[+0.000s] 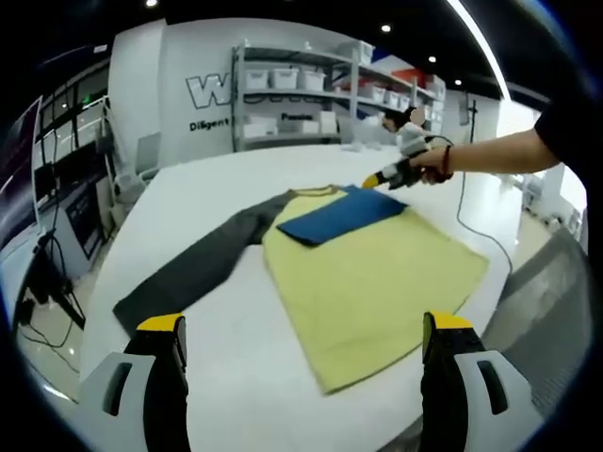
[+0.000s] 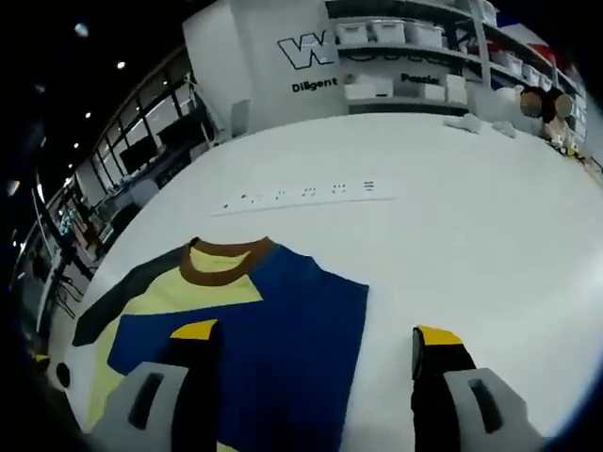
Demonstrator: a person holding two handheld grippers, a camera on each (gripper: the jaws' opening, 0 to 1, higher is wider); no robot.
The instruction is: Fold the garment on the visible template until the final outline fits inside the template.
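Observation:
A yellow shirt lies flat on the white table. Its grey sleeve stretches out to the left, while the blue sleeve is folded across the chest below the brown collar. My left gripper hovers open near the shirt's hem, with nothing between its fingers. A hand holds my right gripper at the far end of the blue sleeve. In the right gripper view it stands open above the blue sleeve, with the collar just ahead.
Shelves with white bins stand behind the table. A cable runs off the table's right side, where the edge drops to grey floor. A row of small printed marks crosses the table beyond the collar.

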